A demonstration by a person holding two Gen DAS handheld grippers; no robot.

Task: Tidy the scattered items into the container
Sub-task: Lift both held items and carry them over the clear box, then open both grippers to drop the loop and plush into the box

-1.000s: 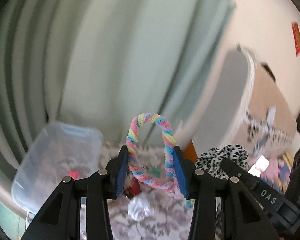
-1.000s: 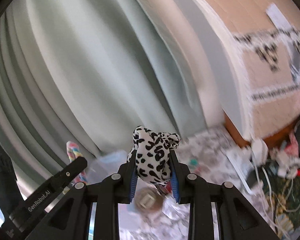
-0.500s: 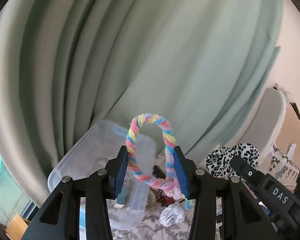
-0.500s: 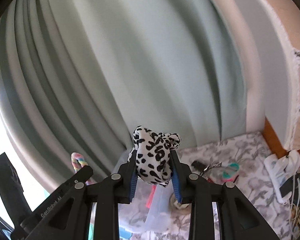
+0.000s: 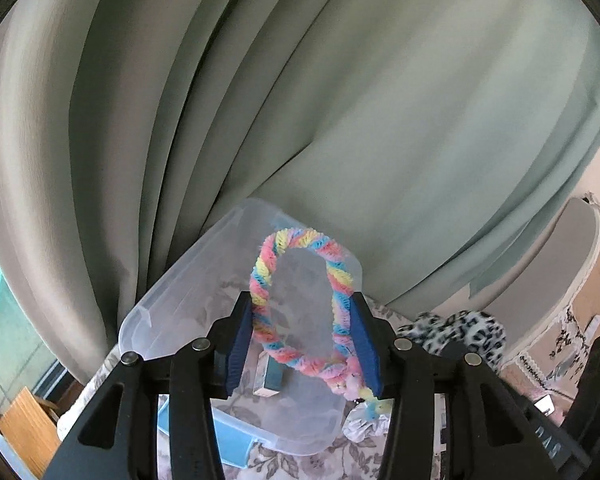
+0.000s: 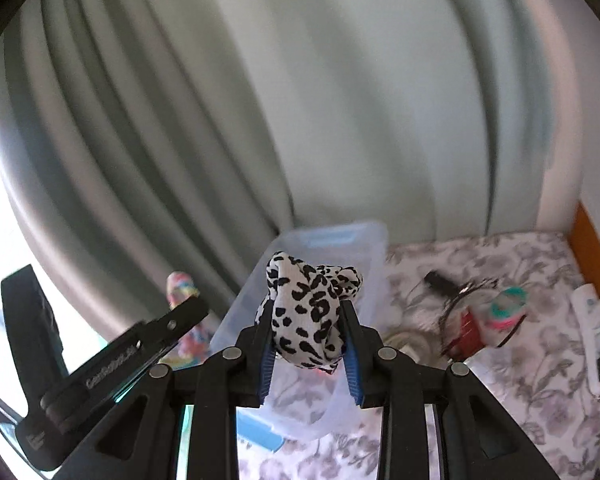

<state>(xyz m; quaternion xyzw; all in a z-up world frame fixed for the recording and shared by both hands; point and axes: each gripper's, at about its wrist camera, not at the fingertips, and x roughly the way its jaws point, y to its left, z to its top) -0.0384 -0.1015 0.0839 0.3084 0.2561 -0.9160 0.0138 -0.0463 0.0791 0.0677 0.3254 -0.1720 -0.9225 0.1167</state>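
Both sets of fingers are loaded. On my left gripper [image 5: 302, 338] the blue pads [image 5: 239, 336] press the sides of a rainbow twisted loop [image 5: 300, 304], which stands upright between them; its jaws have just been easing apart a little with the loop between them, and the pads touch it on both sides. My right gripper [image 6: 309, 344] is clamped narrow on a leopard scrunchie [image 6: 310, 316], bunched up between the pads.

Writing: from the right wrist view I can read "GenRobot.AI", blurred, on the side of the left gripper. From the left wrist view the right gripper's lettering at bottom right is too cut off to read.

The bin [image 5: 188, 300], clear plastic, sits on a floral cloth [image 6: 500, 360] against a pale green curtain [image 5: 340, 100], just ahead of and below both grippers. Off to the right on the cloth lie a black clip [image 6: 440, 282] and a small teal and pink thing [image 6: 504, 312].

Compared with a second ago, the bin has gone from low and left in my left view to dead centre behind the loop, and it now fills the space behind the scrunchie in my right view. The cardboard box has slid out of frame.
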